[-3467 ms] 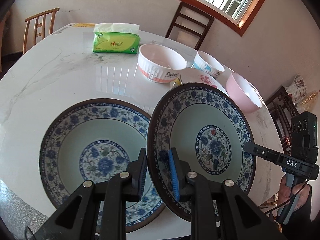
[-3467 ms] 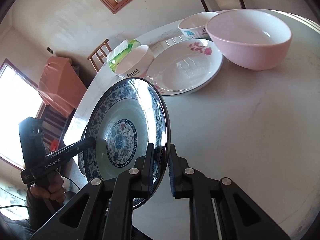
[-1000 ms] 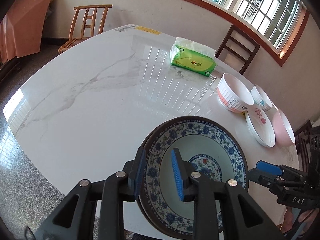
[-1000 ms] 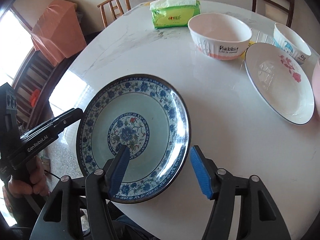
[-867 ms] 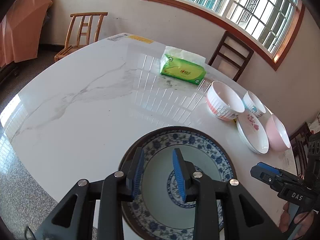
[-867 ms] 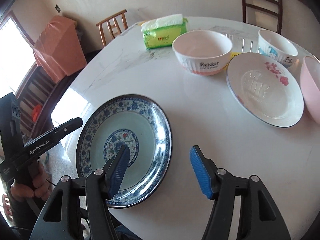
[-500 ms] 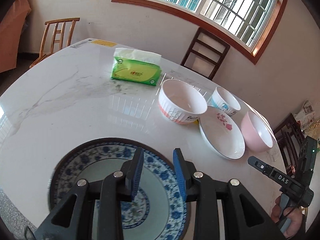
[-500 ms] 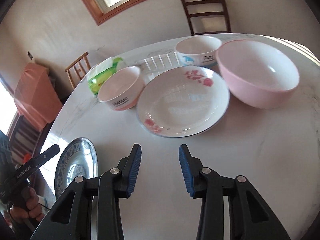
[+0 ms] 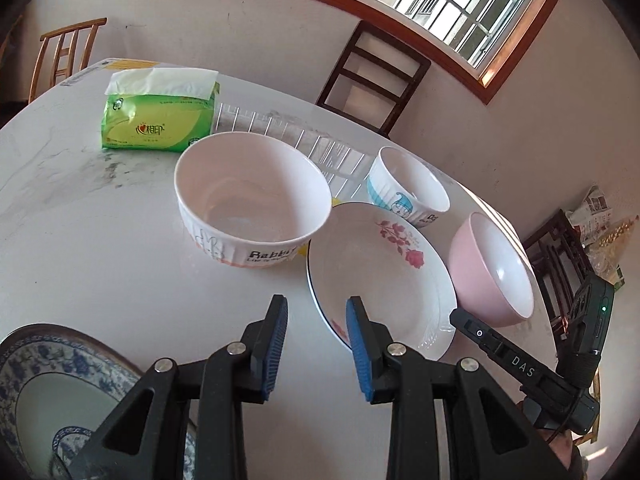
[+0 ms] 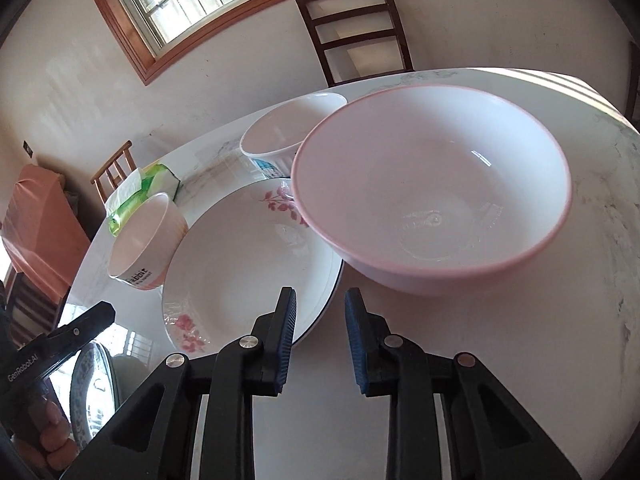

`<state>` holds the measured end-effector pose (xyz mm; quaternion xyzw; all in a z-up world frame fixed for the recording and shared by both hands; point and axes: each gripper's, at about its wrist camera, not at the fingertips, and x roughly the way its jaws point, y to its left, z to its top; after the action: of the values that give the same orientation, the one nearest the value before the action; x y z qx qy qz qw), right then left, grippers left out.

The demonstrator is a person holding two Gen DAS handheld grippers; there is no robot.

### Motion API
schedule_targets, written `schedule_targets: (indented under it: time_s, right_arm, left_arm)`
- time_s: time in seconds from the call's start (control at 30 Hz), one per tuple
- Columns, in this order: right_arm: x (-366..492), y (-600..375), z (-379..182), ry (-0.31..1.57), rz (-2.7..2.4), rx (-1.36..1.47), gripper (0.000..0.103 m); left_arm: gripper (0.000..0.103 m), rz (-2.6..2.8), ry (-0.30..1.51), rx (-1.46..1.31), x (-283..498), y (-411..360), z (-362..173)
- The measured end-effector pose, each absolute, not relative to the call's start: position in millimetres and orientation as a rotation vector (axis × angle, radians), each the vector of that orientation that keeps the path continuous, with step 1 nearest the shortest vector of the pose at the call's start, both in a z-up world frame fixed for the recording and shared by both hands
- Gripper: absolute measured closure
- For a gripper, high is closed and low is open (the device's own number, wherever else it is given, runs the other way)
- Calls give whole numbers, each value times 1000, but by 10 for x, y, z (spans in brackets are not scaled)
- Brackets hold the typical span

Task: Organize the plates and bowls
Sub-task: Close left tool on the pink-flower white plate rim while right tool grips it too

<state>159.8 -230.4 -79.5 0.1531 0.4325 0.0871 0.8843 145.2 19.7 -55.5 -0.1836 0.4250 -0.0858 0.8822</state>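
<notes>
My left gripper (image 9: pixel 316 344) is open and empty, just short of the near left rim of the white rose plate (image 9: pixel 380 272). The blue-patterned plates (image 9: pixel 48 392) lie stacked at the table's near left. A white "Rabbit" bowl (image 9: pixel 252 196), a small white bowl with blue print (image 9: pixel 408 188) and a pink bowl (image 9: pixel 492 264) stand around the rose plate. My right gripper (image 10: pixel 319 338) is open and empty at the near rim of the rose plate (image 10: pixel 248 264), beside the pink bowl (image 10: pixel 432 184).
A green tissue pack (image 9: pixel 160 116) lies at the back left of the white marble table (image 9: pixel 80 240). Wooden chairs (image 9: pixel 372 76) stand behind the table. The table's right edge (image 10: pixel 616 280) runs close to the pink bowl.
Both grippers let go of the blue-patterned plate, now stacked on the other one, and moved over to the white rose plate and the bowls.
</notes>
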Motion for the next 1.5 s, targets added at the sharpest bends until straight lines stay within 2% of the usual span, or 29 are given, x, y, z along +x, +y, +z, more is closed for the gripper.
schedule_targets:
  time_s: [0.7, 0.77, 0.8, 0.83, 1.13, 1.5]
  right_arm:
    - [2101, -2379, -1065, 931, 231, 358, 87]
    - [2126, -2377, -1072, 939, 250, 368, 90]
    - [2135, -2376, -1075, 943, 258, 374, 91]
    - [2137, -2371, -1076, 947, 261, 373, 91]
    - [2017, -2412, -1067, 976, 270, 371, 91]
    - [1429, -2535, -1036, 1067, 253, 381, 91]
  left_arm:
    - [72, -177, 998, -371, 2028, -31, -992]
    - [74, -181, 998, -356, 2037, -57, -1002]
    - [82, -192, 1004, -348, 2045, -72, -998]
    - [83, -189, 1013, -338, 2049, -84, -1004]
    - [84, -214, 1051, -249, 1958, -179, -978]
    - [84, -294, 1150, -199, 1464, -311, -966]
